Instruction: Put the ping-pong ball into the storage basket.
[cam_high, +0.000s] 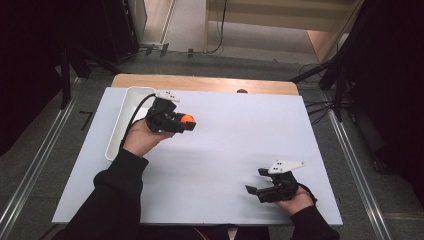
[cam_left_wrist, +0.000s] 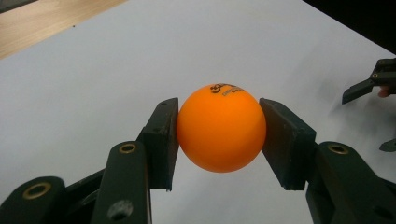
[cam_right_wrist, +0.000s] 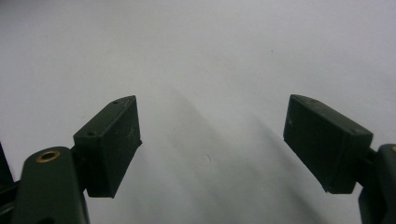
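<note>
Nearest me, the white tabletop (cam_high: 215, 165) is matte and bare, w/ a wood strip along its far edge. Right gripper (cam_high: 261, 186) sits low at the near right corner, jaws wide apart, nothing btwn them. Farther up on the left, the left gripper (cam_high: 186, 121) is held above the sheet, jaws clamped on an orange ball (cam_high: 188, 119). Ball is smooth, glossy, bright orange, w/ small dark print near the top; pads press its two sides. Just beside that hand lies a long white tray (cam_high: 120, 125) at the tabletop's left edge. Beyond: grey floor, metal rails both sides, black stands and cables, pale wood panels at the back.
</note>
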